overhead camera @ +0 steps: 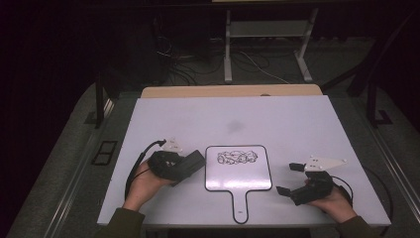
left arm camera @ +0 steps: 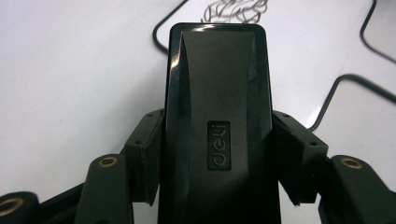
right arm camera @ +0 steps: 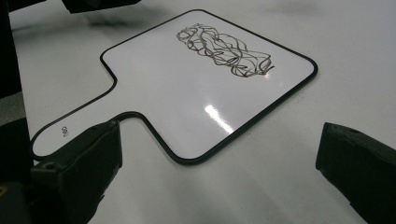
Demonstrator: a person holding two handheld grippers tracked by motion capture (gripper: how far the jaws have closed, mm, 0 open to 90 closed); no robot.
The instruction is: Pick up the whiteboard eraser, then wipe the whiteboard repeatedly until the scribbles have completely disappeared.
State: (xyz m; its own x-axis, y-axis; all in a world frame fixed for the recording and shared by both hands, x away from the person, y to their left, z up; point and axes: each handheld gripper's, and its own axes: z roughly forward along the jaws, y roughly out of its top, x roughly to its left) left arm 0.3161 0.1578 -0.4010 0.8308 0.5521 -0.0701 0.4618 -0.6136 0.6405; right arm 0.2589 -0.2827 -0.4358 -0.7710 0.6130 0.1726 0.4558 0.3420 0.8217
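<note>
Left gripper (overhead camera: 194, 165) — jaws clamped on a black eraser (left arm camera: 217, 116), one pad on each long side, seen plainly in the left gripper view. The eraser is a smooth rectangular block with rounded corners and a small raised "deli" label on its back. It sticks out past the jaws, its far end just at the left edge of the small whiteboard (overhead camera: 238, 168). In the high view the eraser (overhead camera: 190, 165) points right and slightly away from the person, close above the table (overhead camera: 297, 124); whether it touches the surface I cannot tell.

Right gripper (overhead camera: 291, 178) — jaws wide apart, nothing between them. In the right gripper view its two black fingers (right arm camera: 88, 158) frame bare table, the whiteboard's handle beyond the left one. The gripper sits just off the board's right edge, aimed left toward it, held low in the right hand (overhead camera: 332, 201).

Whiteboard (right arm camera: 201, 93) — flat on the table, centre front, between the two grippers. Paddle-shaped, white face, thin black rim, short handle pointing toward the person. A tangle of dark scribble (right arm camera: 224, 51) covers the upper middle of its face; the rest of the face is clean and glossy.

Left hand (overhead camera: 146, 183) grips its tool from behind, cable looping off to the left. Table is white, with a faint grey smudge (overhead camera: 234, 126) beyond the board.
</note>
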